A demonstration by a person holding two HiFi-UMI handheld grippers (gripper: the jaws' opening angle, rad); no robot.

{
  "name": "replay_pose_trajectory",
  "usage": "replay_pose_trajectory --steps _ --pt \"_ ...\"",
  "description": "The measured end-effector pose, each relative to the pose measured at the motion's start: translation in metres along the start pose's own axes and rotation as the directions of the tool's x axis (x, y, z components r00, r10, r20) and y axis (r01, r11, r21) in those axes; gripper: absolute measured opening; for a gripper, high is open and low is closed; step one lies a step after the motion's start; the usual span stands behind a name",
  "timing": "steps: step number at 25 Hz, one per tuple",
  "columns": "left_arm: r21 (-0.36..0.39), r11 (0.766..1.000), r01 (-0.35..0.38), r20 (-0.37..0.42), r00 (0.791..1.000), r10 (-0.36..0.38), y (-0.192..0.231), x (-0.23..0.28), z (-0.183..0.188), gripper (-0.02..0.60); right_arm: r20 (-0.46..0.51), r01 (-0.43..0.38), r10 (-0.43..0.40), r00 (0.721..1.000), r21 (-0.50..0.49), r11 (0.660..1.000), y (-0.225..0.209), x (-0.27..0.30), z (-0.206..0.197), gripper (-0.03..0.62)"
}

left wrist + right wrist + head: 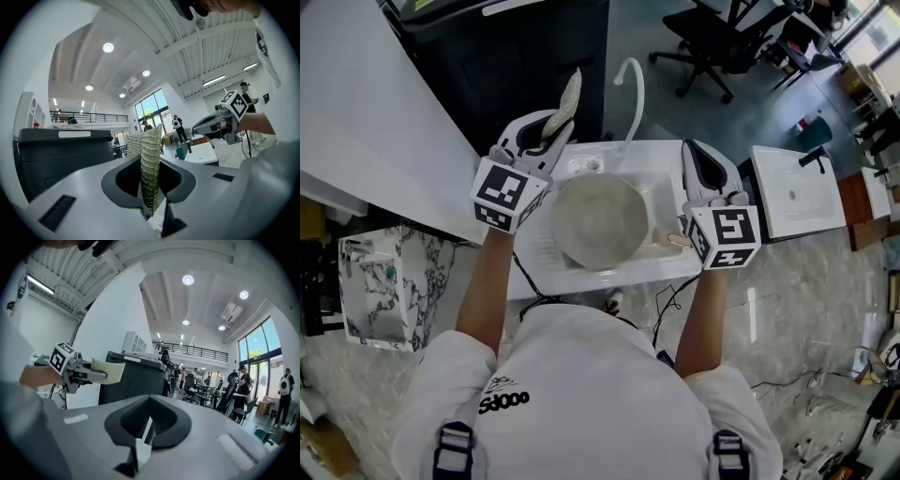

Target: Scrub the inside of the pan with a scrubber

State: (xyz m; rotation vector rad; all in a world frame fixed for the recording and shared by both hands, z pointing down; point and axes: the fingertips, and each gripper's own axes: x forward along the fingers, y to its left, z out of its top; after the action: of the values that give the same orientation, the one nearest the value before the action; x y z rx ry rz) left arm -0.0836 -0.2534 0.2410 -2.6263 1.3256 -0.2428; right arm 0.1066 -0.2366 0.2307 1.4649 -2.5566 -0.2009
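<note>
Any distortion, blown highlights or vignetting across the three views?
Head view: even light and sharp, with no harsh glare on the pan. Left gripper view: strong fisheye, black vignette corners, ceiling lamps clipped to white, scrubber texture crisp. Right gripper view: same fisheye and vignette, with the windows bright at the right edge.

the left gripper (151,199) has its jaws closed on a yellow-green mesh scrubber (151,159), which stands upright and edge-on between them and rises well above their tips. the right gripper (202,127) hangs at the upper right, and a dark cabinet (65,154) stands at the left.
</note>
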Motion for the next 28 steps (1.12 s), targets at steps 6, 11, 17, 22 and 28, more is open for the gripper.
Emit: replay_pose_trajectory --steps 6,11,17,22,28 --pt "0.009 1.000 0.017 -0.003 1.000 -0.017 -0.011 0.001 0.003 0.064 0.020 -0.003 0.002 1.000 0.035 0.999 0.002 -0.001 0.004 0.009" --pt "0.017 1.000 0.018 -0.020 1.000 -0.018 -0.015 0.003 0.000 0.064 -0.007 -0.003 0.003 1.000 0.017 1.000 0.005 0.000 0.000 0.008" --pt "0.027 0.999 0.027 -0.041 0.999 -0.025 -0.019 0.002 -0.006 0.064 0.003 0.004 -0.004 1.000 0.013 1.000 0.006 -0.001 0.001 0.008" --pt "0.030 0.999 0.038 -0.016 0.999 -0.037 -0.024 0.001 0.004 0.064 0.012 0.001 -0.001 1.000 0.006 1.000 0.006 -0.003 0.004 0.008" --pt "0.030 0.999 0.038 -0.016 0.999 -0.037 -0.024 0.000 0.005 0.064 0.005 -0.011 0.011 1.000 0.006 1.000 0.010 -0.002 0.002 0.008"
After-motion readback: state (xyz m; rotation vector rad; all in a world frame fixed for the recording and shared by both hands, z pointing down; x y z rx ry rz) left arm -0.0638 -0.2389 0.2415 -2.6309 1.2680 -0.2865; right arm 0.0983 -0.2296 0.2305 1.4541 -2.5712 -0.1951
